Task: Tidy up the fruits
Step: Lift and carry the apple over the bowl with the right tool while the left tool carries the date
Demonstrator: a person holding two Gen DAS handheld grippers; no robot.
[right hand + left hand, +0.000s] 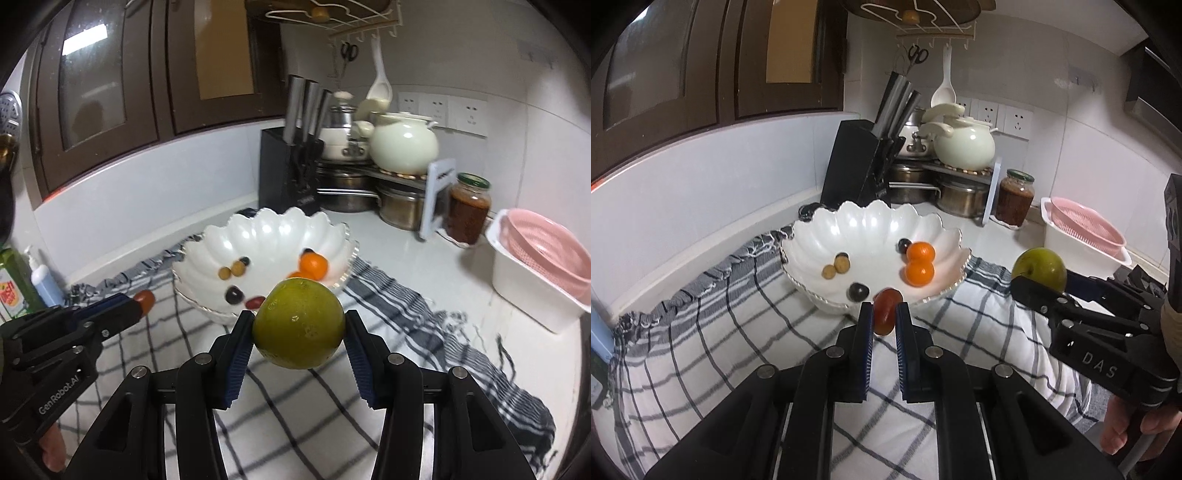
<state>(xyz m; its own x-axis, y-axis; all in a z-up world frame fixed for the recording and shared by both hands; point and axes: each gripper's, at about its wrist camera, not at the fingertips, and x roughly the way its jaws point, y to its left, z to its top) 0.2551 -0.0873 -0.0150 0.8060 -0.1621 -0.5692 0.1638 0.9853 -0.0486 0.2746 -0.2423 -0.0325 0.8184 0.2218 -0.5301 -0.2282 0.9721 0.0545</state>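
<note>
The left hand-held gripper [885,314] pinches a small red date [886,311] between its two blue pads, up in the air just in front of the near rim of the white scalloped bowl [812,240]. The right hand-held gripper [299,334] squeezes a big round green fruit [298,323] from both sides and holds it off the bench, a little before the same bowl [207,240]. In the left wrist view the green fruit [1039,267] shows to the right of the left hand-held gripper, with the right hand-held gripper [1039,286] clamped on it. In the right wrist view the left hand-held gripper [142,308] sits off to the left, and the red date [144,300] pokes out of its tip. Inside the bowl, ahead of both, lie two small oranges [919,264] touching each other, two tan round fruits [835,267] side by side, and some dark round fruits [858,291]. The bowl stands on a white cloth with dark stripes [720,332] that spreads under both hand-held grippers. Farther back on the bench stand a black knife block [855,164], a cream pot [964,146], a jar of red sauce [1015,197] and a pink strainer in a white tub [1082,230].
</note>
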